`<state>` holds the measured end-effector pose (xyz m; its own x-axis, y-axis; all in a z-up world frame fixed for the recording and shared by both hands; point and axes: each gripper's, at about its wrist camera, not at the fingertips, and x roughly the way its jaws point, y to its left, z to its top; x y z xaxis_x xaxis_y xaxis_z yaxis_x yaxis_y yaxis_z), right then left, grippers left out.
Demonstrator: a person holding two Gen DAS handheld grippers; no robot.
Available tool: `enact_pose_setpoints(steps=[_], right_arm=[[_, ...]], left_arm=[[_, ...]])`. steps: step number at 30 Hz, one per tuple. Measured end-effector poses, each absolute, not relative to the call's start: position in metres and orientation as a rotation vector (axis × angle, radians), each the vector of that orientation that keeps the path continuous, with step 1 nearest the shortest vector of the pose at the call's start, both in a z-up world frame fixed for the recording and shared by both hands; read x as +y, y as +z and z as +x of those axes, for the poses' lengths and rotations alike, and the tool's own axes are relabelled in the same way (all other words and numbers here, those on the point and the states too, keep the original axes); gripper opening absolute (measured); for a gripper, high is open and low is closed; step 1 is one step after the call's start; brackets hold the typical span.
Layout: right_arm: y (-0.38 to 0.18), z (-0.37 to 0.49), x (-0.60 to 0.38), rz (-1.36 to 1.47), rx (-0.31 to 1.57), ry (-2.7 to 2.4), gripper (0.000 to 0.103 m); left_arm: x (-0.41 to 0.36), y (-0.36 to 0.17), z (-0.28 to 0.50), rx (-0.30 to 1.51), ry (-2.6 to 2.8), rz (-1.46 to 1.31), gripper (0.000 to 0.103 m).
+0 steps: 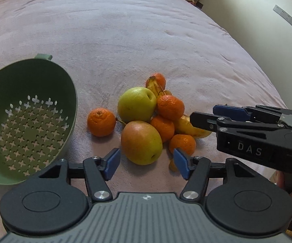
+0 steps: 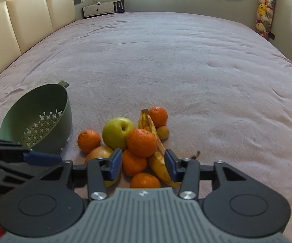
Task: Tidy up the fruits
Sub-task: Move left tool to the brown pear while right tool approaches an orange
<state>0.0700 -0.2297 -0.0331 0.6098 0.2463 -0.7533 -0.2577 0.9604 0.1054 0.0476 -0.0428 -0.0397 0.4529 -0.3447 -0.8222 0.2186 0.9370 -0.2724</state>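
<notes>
Inventory, taken left to right from my remote station.

Item one: a green colander (image 1: 24,109), lying tilted on its side on the pink bedspread (image 1: 146,30), its perforated bottom facing my left camera. It held no fruit that I could see.

Item two: a lone mandarin (image 1: 101,122), just right of the colander and slightly apart from the main heap.

Item three: the heap itself, in the middle of the bedspread. It counted a green apple (image 1: 136,104), a red-yellow apple (image 1: 141,142) nearest my left tool, several more mandarins, one of them (image 1: 170,107) perched against the green apple, and a spotted banana (image 2: 156,154) running through the pile. In the right view a small yellowish fruit (image 2: 163,132) sat at the far side; I could not tell its kind.

Item four: my left gripper (image 1: 147,163), jaws apart, the blue pads standing either side of the red-yellow apple's near end without pressing it.

Item five: my right gripper (image 2: 143,165), jaws part-way apart, hovering over a mandarin and the banana; its right pad stood right against the banana, but I could not tell whether it touched. Nothing was clamped. In the left view it entered from the right edge (image 1: 204,114), tips at the banana.
</notes>
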Motion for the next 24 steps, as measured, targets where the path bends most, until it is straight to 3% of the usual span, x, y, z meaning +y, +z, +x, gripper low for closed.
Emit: enact_pose_setpoints(steps=[24], right_arm=[[-0.097, 0.093, -0.253, 0.302, 1.097, 0.21, 0.049]], left_arm=[[-0.048, -0.064, 0.054, 1.033, -0.381, -0.103, 0.073]])
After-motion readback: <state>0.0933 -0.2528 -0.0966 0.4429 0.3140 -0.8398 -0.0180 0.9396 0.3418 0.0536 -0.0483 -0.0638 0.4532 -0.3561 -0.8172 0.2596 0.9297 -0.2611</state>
